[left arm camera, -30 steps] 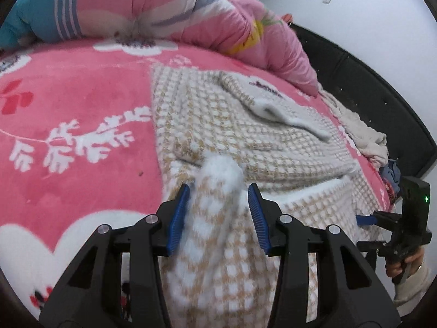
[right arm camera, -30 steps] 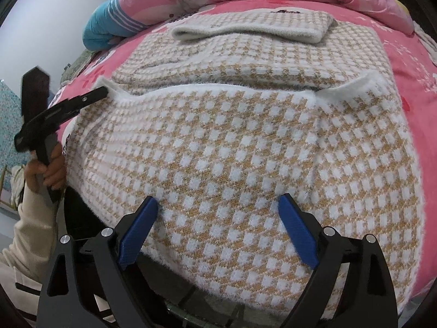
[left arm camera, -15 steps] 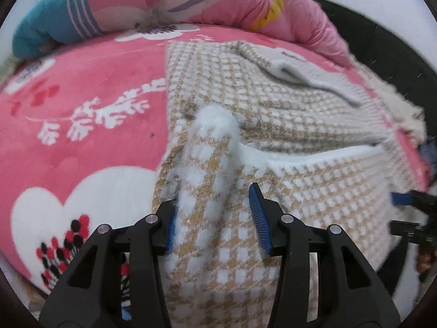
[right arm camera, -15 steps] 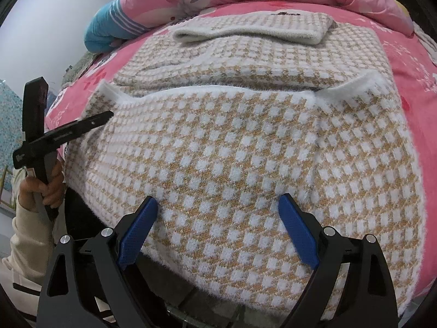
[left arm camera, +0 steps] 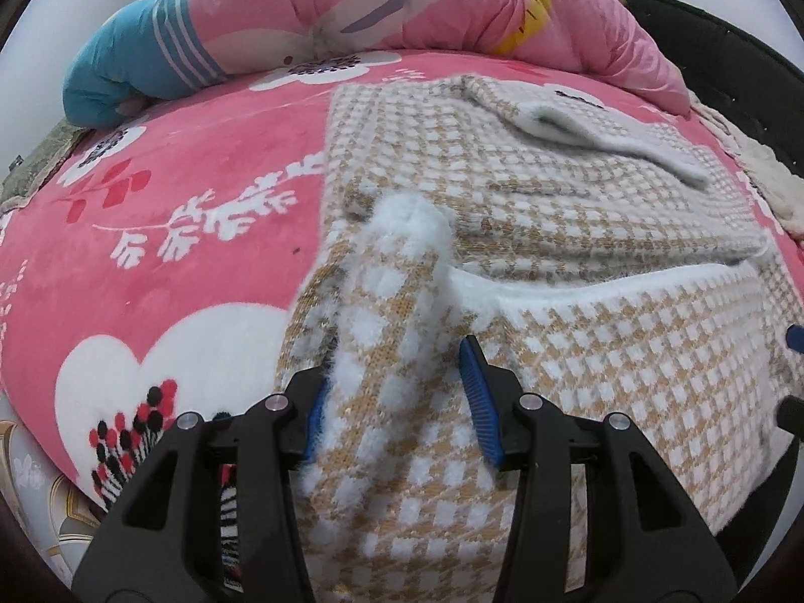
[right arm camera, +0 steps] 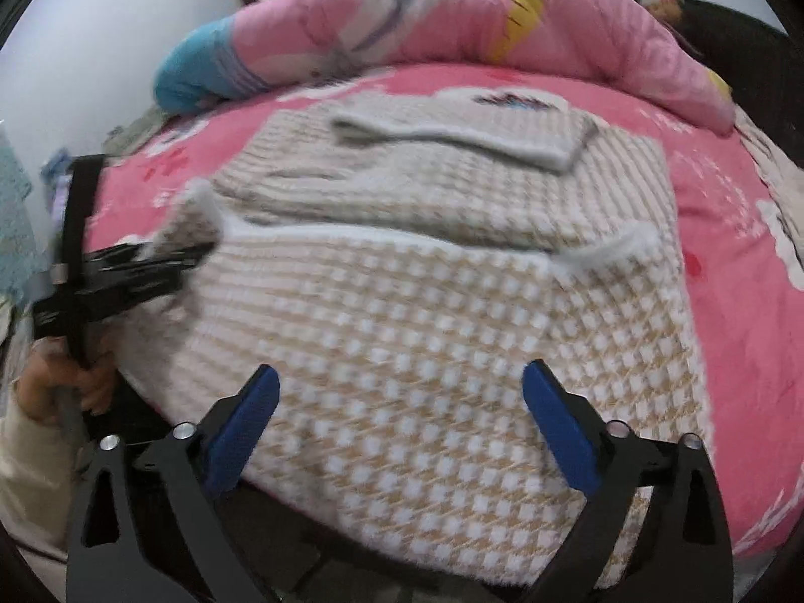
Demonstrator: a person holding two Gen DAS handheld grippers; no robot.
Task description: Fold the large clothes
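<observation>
Our 2 cams sit on the grippers, both tipped down, v. close over the bed's near edge. Left cam looks from the left, right cam from the middle. Both see the checked sweater [left arm camera: 578, 352] [right arm camera: 427, 326] & pink quilt [left arm camera: 402, 5] [right arm camera: 452, 25].

Sweater [left arm camera: 578, 231] lies on bed [left arm camera: 176, 261]; quilt [left arm camera: 402, 5] seemingly bunched behind.

My left gripper [left arm camera: 397, 397] was matte black plastic with triangular cut-outs in each finger arm. Its pads [left arm camera: 478, 397] were ribbed and blue. Round silver screw heads sat along the finger joints. My right gripper [right arm camera: 399, 422] had the same build: black frame, smooth blue pads [right arm camera: 558, 432], silver screws near the knuckles. In the right wrist view, my left hand [right arm camera: 60, 382] showed below a black handle bar, and my sleeve [right arm camera: 30, 477] was cream-coloured.
</observation>
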